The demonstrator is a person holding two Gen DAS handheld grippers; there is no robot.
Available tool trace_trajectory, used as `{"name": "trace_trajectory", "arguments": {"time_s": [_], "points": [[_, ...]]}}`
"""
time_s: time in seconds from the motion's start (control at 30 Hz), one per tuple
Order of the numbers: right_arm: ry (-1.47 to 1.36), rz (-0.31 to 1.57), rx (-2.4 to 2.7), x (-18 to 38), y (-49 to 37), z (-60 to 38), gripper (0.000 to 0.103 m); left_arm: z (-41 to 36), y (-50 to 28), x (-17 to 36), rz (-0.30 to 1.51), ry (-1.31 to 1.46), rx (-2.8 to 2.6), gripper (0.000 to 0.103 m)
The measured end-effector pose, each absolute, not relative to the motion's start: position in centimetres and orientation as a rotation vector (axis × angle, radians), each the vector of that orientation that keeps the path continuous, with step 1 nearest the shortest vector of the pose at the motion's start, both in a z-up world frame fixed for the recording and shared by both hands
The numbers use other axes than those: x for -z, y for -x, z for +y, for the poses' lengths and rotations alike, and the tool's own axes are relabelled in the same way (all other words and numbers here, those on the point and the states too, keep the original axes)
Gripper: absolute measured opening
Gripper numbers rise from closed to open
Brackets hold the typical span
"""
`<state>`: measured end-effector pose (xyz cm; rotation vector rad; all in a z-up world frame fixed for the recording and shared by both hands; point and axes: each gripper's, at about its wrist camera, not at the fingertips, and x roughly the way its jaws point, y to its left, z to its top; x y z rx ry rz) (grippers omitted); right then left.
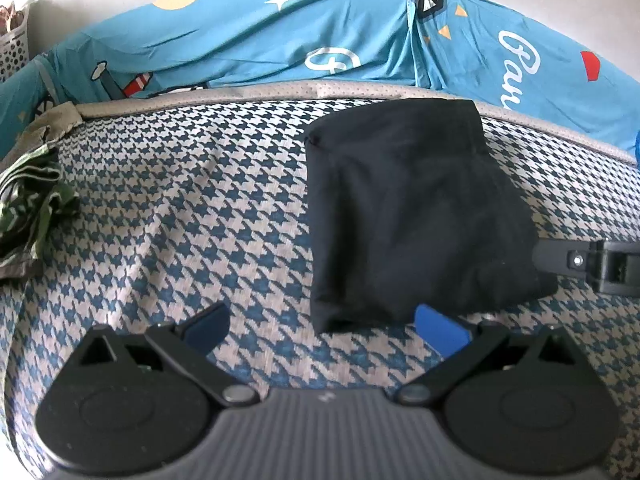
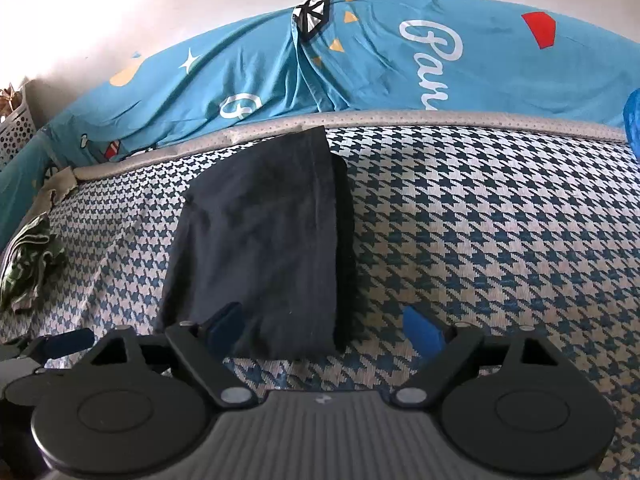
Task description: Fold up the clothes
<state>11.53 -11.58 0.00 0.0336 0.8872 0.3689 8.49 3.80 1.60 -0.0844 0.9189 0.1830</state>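
A folded black garment (image 1: 412,212) lies on the houndstooth bed cover (image 1: 180,208), just ahead of my left gripper (image 1: 324,326), which is open with nothing between its blue pads. In the right wrist view the same black garment (image 2: 264,240) lies in a neat rectangle ahead and left of centre. My right gripper (image 2: 324,330) is open over the garment's near edge, its left pad (image 2: 224,330) over the cloth. The right gripper's arm (image 1: 592,264) shows at the garment's right side in the left view. Part of the left gripper (image 2: 60,344) shows at the lower left of the right view.
A crumpled green patterned garment (image 1: 28,204) lies at the left edge of the bed, also green garment (image 2: 28,264). A blue printed quilt (image 1: 280,40) is bunched along the back by the wall. A white perforated basket (image 1: 12,40) stands far left.
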Motion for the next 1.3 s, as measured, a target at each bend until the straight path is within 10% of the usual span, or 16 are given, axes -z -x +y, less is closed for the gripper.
{"name": "trace_trajectory", "arguments": {"time_s": [1.3], "points": [[0.006, 0.923, -0.353, 0.8, -11.9, -11.4, 0.087, 3.4, -8.6, 0.0, 1.034, 0.091, -0.231, 0.103]]}}
